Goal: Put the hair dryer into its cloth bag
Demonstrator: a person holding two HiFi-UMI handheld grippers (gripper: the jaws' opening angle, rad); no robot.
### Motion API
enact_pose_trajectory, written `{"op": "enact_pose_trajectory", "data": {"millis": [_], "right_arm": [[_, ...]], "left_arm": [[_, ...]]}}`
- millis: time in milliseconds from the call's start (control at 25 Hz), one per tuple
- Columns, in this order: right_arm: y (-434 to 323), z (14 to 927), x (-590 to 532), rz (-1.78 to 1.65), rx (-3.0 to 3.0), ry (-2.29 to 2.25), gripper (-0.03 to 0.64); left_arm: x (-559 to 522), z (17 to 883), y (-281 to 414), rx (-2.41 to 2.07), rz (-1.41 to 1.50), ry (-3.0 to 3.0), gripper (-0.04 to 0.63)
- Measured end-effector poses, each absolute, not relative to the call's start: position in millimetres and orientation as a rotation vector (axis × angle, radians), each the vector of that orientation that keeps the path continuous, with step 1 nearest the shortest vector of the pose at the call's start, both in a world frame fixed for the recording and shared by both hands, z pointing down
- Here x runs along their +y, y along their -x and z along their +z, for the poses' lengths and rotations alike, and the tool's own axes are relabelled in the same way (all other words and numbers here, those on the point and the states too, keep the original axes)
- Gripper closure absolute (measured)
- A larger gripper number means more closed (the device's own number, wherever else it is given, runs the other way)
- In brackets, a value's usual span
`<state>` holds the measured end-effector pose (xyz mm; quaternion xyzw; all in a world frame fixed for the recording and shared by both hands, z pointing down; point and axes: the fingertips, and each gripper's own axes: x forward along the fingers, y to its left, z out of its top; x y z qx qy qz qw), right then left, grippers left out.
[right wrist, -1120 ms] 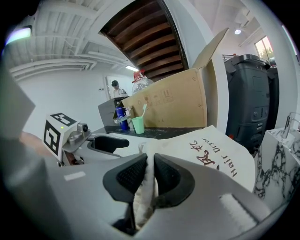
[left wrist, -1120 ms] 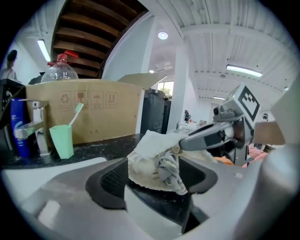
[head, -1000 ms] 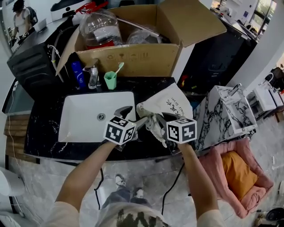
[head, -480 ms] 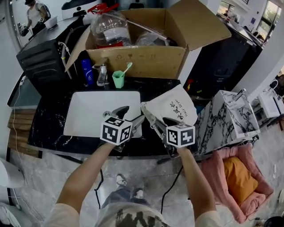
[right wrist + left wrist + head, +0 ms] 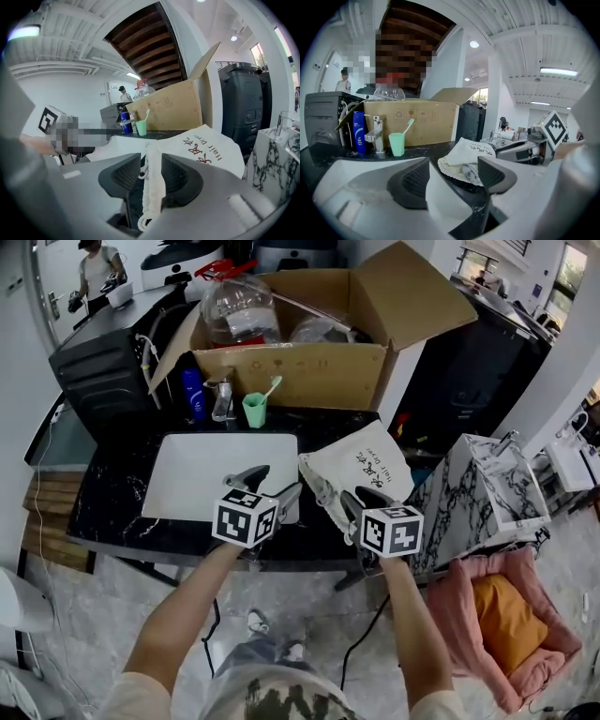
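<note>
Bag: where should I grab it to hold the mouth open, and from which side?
Grip the gathered rim of the bag at its near end, coming in from the front. The mouth faces you there, bunched and ruffled. The printed body behind is smooth cloth, probably harder to pinch.

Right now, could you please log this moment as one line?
left gripper: open, empty | right gripper: open, drawstring between jaws, unpinched | cloth bag: on counter beside sink | hair dryer: not visible
</note>
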<state>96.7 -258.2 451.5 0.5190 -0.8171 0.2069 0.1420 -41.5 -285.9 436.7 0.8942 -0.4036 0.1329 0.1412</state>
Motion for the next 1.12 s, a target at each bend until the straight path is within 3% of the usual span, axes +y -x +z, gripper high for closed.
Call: {"op": "enact_pose_trajectory", "data": {"millis": [640,880,1120], "right_arm": [[-108.4,404.7,-217.4,0.422,-2.38,-1.619,0.606],[-105.5,390.4,-204.0,0.37,-2.364,-1.699,0.617],[-81.4,379.3,-193.7,0.298,-2.352,-1.758,0.618]], "left_arm": [[-239.3,401.0,60.7,-1.308,0.427,-2.641,0.397],[-230.0,394.8,81.3,-1.318,0.412,-2.672,0.471],[-226.4,391.4,115.4,-1.322,0.386,-2.663,0.501]]}}
